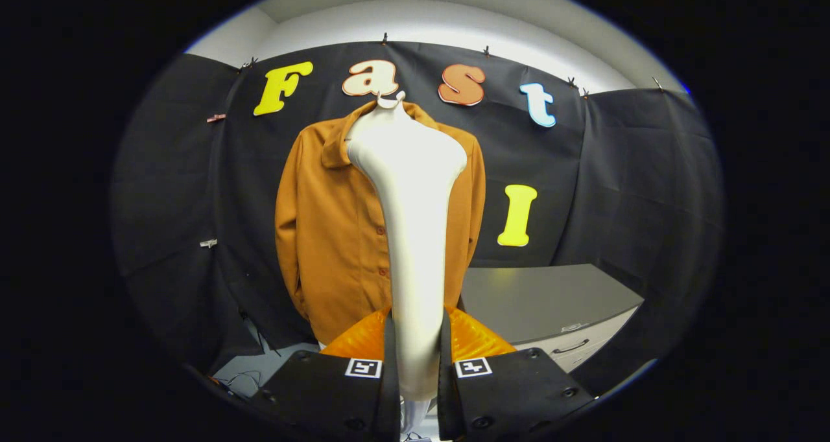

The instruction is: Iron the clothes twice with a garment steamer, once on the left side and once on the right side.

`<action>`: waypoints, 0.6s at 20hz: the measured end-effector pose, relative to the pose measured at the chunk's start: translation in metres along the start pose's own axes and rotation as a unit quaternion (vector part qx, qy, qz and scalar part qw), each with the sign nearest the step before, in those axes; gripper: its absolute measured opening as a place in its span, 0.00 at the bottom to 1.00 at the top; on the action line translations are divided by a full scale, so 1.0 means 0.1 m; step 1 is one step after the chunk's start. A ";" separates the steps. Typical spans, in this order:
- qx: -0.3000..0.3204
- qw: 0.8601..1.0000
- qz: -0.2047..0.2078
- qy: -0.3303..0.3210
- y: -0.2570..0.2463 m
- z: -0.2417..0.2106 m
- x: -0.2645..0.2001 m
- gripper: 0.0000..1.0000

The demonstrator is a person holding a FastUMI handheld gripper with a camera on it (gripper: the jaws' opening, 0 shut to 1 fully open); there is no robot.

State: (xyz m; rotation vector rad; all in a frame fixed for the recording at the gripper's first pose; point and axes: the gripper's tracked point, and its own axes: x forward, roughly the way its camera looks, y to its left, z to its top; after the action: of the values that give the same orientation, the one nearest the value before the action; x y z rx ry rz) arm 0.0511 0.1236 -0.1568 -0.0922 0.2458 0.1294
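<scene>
Claw (415,358) clenched on white steamer (412,189) handle, upright; orange shirt (331,234) hangs just beyond, grey desk (545,299) far right.

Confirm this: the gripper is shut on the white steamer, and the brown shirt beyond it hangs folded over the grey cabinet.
Not quite. The gripper is shut on the white steamer, but the gripper view shows the brown shirt hanging against the booth's black wall, beside the grey cabinet, not over it.

Gripper (415,358): dark screwed finger plates, each bearing square coded marker.
</scene>
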 end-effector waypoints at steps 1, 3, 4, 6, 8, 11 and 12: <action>0.001 1.000 -0.002 -0.008 -0.03 0.08 -0.03 0.26; 0.001 1.000 -0.005 -0.019 -0.07 0.21 -0.09 0.26; 0.003 1.000 -0.005 -0.022 -0.09 0.26 -0.12 0.26; 0.003 1.000 -0.006 -0.028 -0.11 0.34 -0.18 0.26; 0.002 1.000 -0.004 -0.030 -0.13 0.40 -0.24 0.26; 0.008 0.999 -0.003 -0.034 -0.15 0.51 -0.31 0.26; 0.011 0.999 -0.003 -0.036 -0.16 0.54 -0.33 0.26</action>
State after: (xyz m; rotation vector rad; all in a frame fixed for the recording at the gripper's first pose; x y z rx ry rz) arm 0.0345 0.1097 -0.0955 -0.0669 0.1756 0.1245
